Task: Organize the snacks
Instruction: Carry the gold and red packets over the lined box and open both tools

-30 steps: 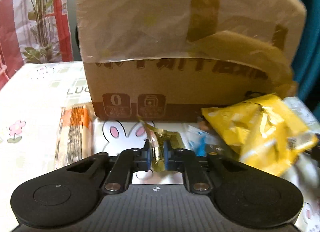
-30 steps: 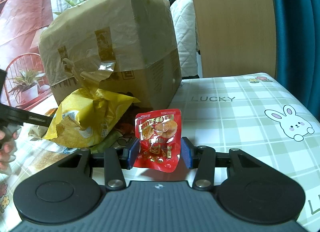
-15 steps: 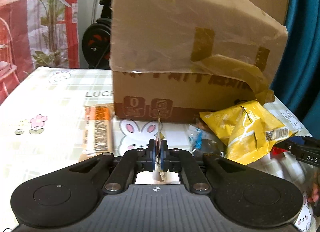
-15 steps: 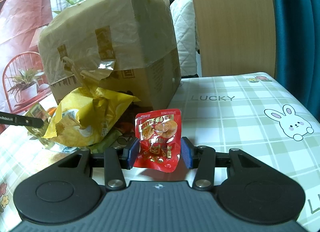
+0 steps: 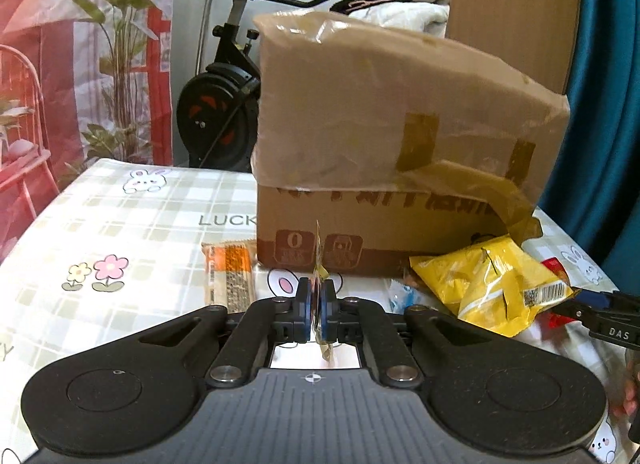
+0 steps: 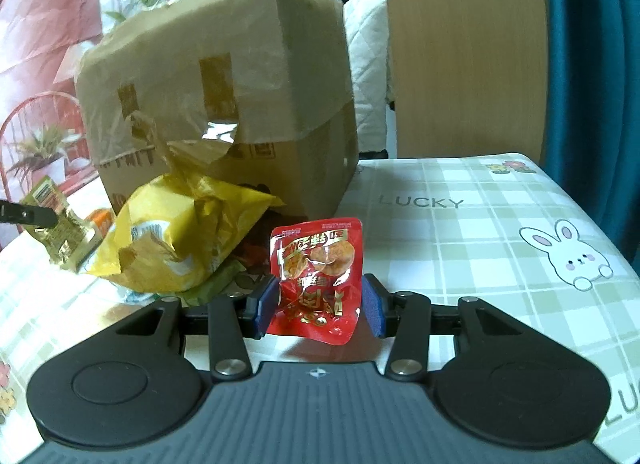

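Note:
My left gripper (image 5: 316, 306) is shut on a thin gold snack packet (image 5: 319, 264), seen edge-on and held above the table; the same packet shows at the far left of the right wrist view (image 6: 60, 228). My right gripper (image 6: 319, 306) is shut on a red snack pouch (image 6: 316, 270), held upright above the tablecloth. A crumpled yellow chip bag (image 5: 492, 288) lies in front of the taped cardboard box (image 5: 392, 168); it also shows in the right wrist view (image 6: 176, 232). An orange wrapped snack (image 5: 230, 278) lies left of the box.
The checked tablecloth with rabbits and "LUCKY" print (image 6: 480, 232) stretches right of the box. More small wrappers lie under the yellow bag (image 5: 400, 296). An exercise bike (image 5: 224, 96) stands behind the table, a wooden panel (image 6: 460, 48) and teal curtain at the right.
My left gripper has lifted and pulled back from the box with the gold packet, which now hangs edge-on. My right gripper and the red pouch have stayed in place.

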